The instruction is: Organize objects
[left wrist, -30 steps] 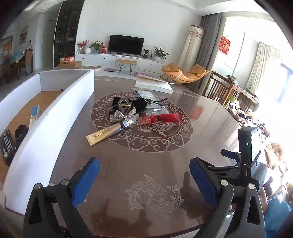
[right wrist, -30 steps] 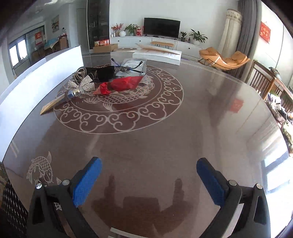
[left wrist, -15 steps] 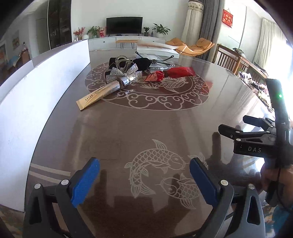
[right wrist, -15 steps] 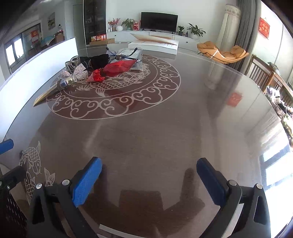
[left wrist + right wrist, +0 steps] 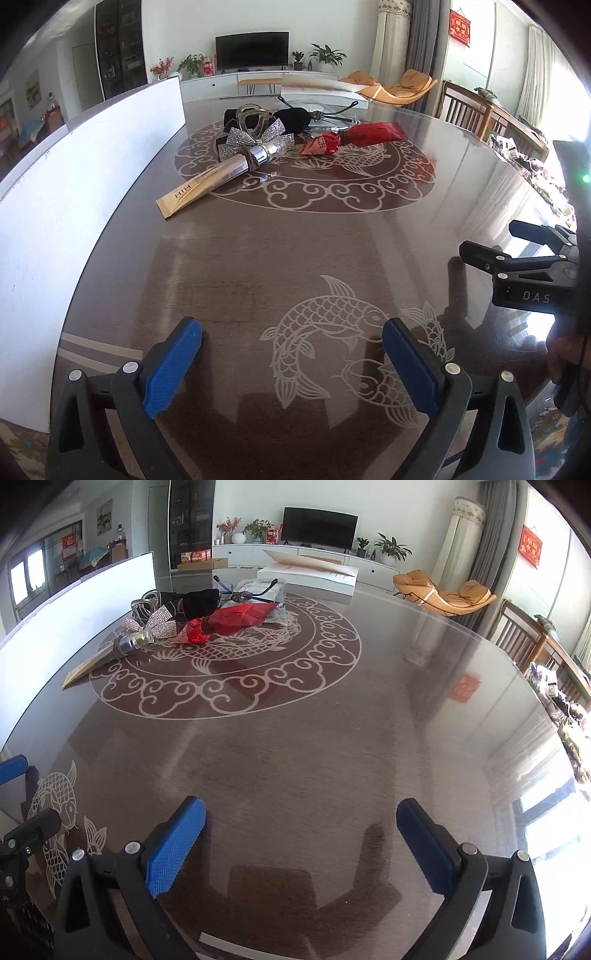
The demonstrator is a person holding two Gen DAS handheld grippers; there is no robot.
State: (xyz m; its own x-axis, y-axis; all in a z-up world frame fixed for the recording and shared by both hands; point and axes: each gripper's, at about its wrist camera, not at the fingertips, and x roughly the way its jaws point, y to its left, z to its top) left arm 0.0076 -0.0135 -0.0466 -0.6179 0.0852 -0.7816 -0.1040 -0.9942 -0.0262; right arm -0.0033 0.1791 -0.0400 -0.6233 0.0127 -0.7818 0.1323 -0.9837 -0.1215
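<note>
Hovering low over the worktop (image 5: 295, 258) with jaws spread wide and empty, the left tool (image 5: 291, 365) and right tool (image 5: 301, 840) face the heaped clutter (image 5: 280, 140) well ahead, apparently readying a first pick.

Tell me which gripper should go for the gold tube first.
Left, probably. The left gripper is open and the gold tube lies ahead of it, slightly left; from the right gripper it sits far left.
</note>
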